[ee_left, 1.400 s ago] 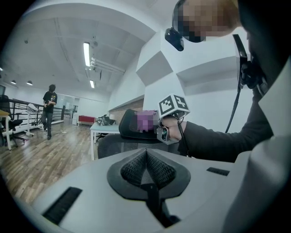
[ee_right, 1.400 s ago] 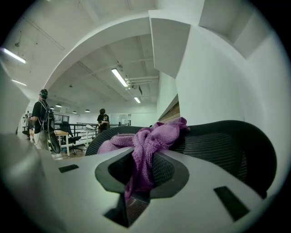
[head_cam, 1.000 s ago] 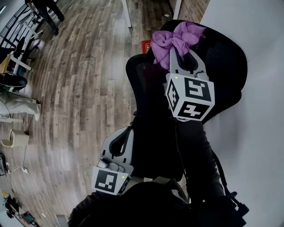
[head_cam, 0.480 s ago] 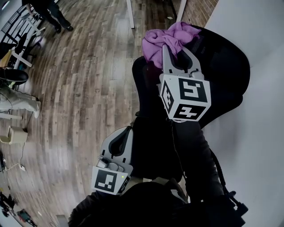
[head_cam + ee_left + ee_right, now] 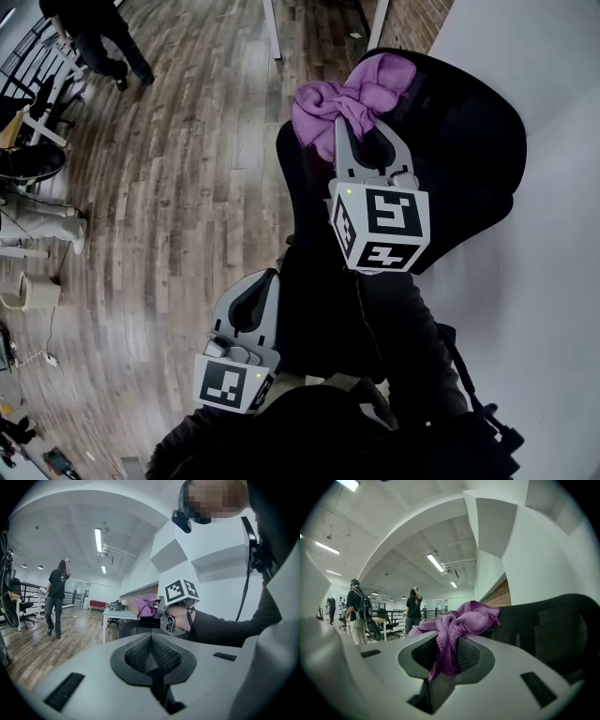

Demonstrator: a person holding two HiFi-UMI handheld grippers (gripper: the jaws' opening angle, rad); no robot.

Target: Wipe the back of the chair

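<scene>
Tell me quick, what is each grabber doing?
Left gripper: shut, holding nothing.
Right gripper: shut on the purple cloth.

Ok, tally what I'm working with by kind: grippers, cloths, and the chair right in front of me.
Grippers: 2 (left gripper, right gripper)
Cloths: 1 (purple cloth)
Chairs: 1 (black chair)
Total: 4

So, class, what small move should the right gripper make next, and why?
Probably press and sweep the purple cloth sideways across the chair back: the right gripper is shut on it, and it sits bunched by the back's top edge.
</scene>
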